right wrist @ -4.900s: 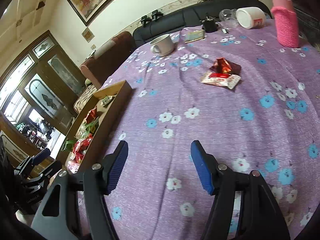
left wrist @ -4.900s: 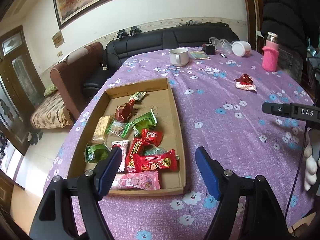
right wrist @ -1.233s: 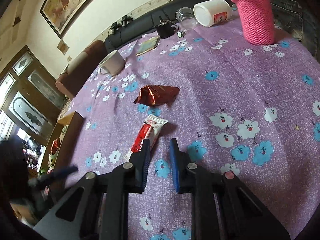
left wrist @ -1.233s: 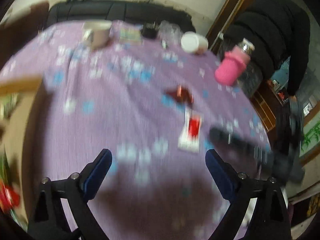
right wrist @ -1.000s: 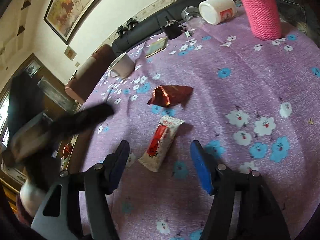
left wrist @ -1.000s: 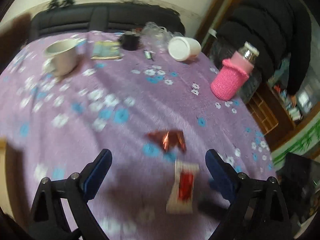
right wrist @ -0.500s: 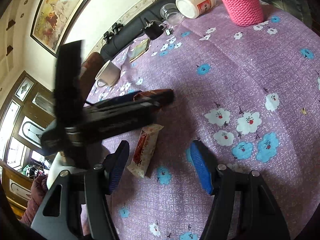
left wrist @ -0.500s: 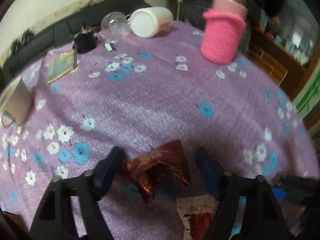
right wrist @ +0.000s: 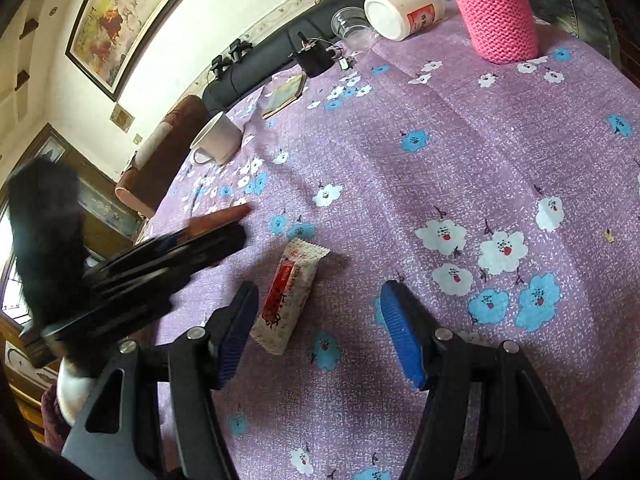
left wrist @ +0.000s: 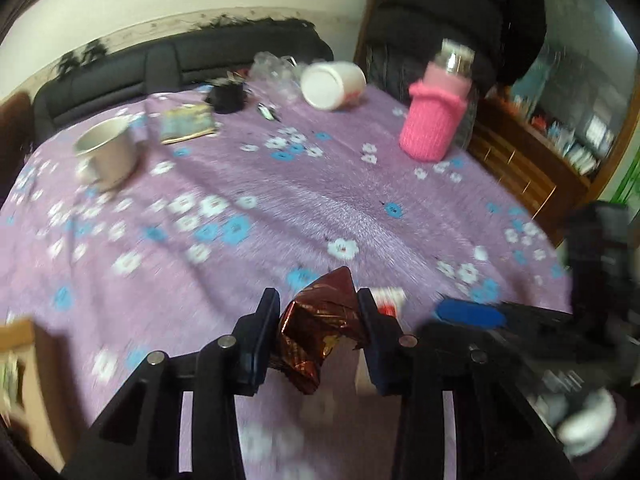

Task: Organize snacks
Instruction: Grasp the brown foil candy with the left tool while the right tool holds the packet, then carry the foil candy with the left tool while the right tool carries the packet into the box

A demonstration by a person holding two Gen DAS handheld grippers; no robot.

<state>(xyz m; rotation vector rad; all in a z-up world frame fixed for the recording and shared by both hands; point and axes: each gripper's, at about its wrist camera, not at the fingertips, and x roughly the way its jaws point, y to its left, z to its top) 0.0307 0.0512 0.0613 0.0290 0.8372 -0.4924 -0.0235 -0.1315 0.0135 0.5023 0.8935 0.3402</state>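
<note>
**Left tongs close on foil snack as white bar waits**

The left tongs point(left wrist: 318, 322) are closing with the crumpled red-brown foil snack point(left wrist: 320, 328) between their pads, where half a second ago they stood wider around it as it lay on the cloth; the foil now looks raised off the purple flowered tabletop point(left wrist: 248, 184), though blur leaves that uncertain. The right tongs point(right wrist: 320, 328) hover half open, unchanged over the last second, with the white-and-red snack bar point(right wrist: 290, 292) lying flat on the cloth just beside their left pad, not gripped. The left tool's dark blurred body crosses the left of the right-hand view, further back than half a second before. A broad stretch of bare cloth lies open ahead of both tongs. Along the far edge stand a white mug point(right wrist: 218, 138), a small booklet point(right wrist: 286, 94), a tipped white jar point(right wrist: 404, 8) and a pink knitted bottle sleeve point(right wrist: 492, 8), well apart from the snacks. A corner of the cardboard tray point(left wrist: 20, 334) shows at the left.
</note>
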